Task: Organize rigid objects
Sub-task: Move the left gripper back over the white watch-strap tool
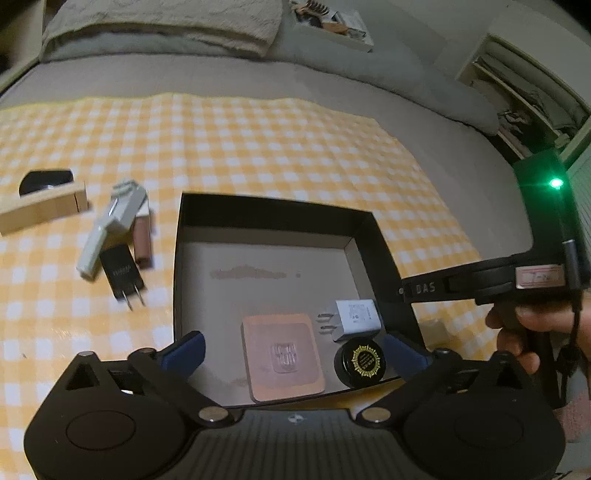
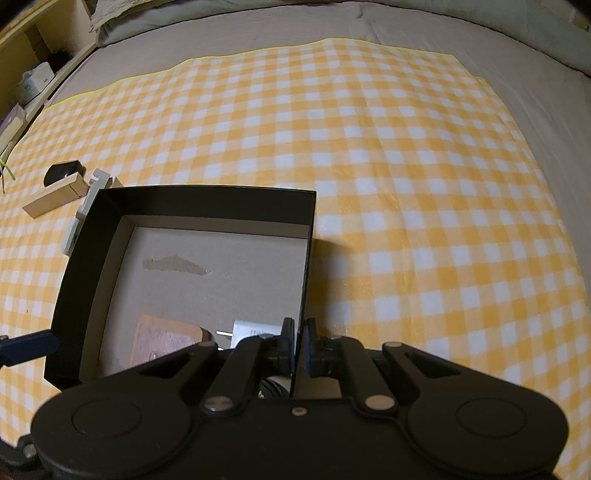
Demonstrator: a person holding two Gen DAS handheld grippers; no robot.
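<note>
A black open box (image 1: 373,236) with a grey floor sits on the checked cloth. Inside lie a pink square pad (image 1: 282,360), a white plug charger (image 1: 356,319) and a black round jar (image 1: 360,362) with a gold label. My left gripper (image 1: 295,347) hangs open and wide over the box's near edge, holding nothing. My right gripper (image 2: 300,339) is shut on the box's right wall (image 2: 308,254); it also shows in the left wrist view (image 1: 410,291). Left of the box lie a black plug charger (image 1: 122,273), a pale green clip (image 1: 110,229) and a pink tube (image 1: 142,236).
A tan carton (image 1: 40,208) with a dark round thing in it lies at the far left. The yellow checked cloth (image 2: 406,184) covers a grey bed. A pillow (image 1: 162,26) and a tray of small items (image 1: 332,22) lie beyond. A hand (image 1: 517,332) holds the right gripper.
</note>
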